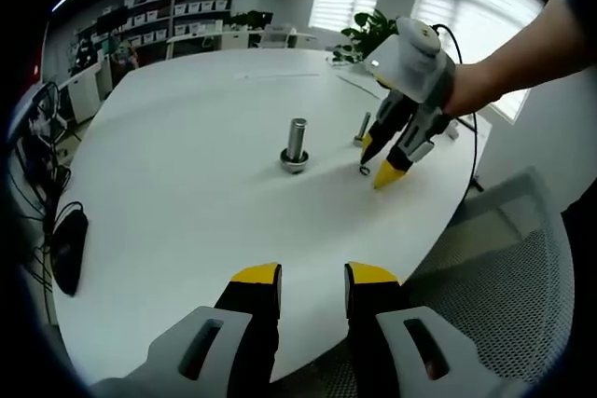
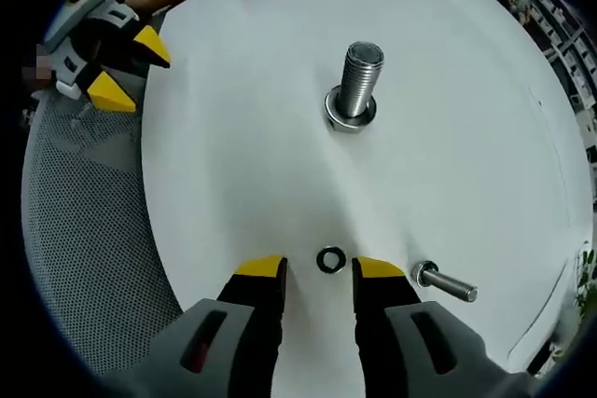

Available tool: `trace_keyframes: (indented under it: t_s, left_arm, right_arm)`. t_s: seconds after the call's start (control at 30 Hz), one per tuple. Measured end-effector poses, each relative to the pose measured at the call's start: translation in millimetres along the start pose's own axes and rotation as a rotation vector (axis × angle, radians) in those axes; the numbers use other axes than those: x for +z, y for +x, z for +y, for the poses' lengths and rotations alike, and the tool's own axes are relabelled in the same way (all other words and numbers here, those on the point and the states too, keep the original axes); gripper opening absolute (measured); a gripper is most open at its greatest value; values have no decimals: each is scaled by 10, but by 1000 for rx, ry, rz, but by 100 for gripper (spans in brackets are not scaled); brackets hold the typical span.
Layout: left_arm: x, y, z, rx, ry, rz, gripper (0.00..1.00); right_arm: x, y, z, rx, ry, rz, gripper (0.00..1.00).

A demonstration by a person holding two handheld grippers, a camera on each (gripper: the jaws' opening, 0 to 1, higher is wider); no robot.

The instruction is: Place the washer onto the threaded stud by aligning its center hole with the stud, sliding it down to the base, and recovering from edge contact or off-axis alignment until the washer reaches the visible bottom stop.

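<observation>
Both right tongs tips flank flat washer, threaded stud well apart

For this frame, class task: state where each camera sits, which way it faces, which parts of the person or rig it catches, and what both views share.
Left gripper view: rides the left claw at the table edge, facing across to the threaded stud; the right claw and a forearm enter from the right.
Right gripper view: rides the right claw, low over the washer, facing the threaded stud; the left claw is upper left.
Shared: table, stud, washer, a loose bolt.
</observation>
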State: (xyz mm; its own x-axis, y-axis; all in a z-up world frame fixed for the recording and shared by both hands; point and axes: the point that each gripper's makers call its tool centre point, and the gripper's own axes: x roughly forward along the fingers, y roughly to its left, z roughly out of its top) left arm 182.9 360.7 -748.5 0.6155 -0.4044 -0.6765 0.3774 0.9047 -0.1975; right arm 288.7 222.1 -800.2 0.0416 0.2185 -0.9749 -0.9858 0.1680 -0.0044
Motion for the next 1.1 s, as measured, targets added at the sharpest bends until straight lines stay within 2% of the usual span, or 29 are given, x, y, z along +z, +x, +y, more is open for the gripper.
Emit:
trace_keyframes:
  t_s: [0.17, 0.4, 0.53, 0.63, 0.77, 0.93, 1.1]
  left_arm:
    - [-6, -6, 9, 7, -1, 3, 25]
    - [-9, -1, 16, 8, 5, 4, 25]
    - [-17, 4, 21, 9, 1, 6, 25]
    - [-19, 3, 8, 4, 4, 9, 25]
    - [-19, 6, 2, 2, 6, 8, 25]
    - [-19, 8, 14, 8, 2, 7, 24]
    - [-5, 3, 12, 8, 5, -1, 23]
  right_arm:
    - [4, 0, 3, 5, -12, 4, 30]
    - [-3, 5, 13, 21, -117, 24, 25]
    - [-1, 7, 3, 21, -146, 26, 20]
    - [6, 24, -1, 19, -185, 69, 18]
    - [4, 35, -6, 13, -214, 94, 17]
    - [7, 31, -20, 14, -209, 123, 16]
    - [10, 40, -28, 13, -194, 202, 16]
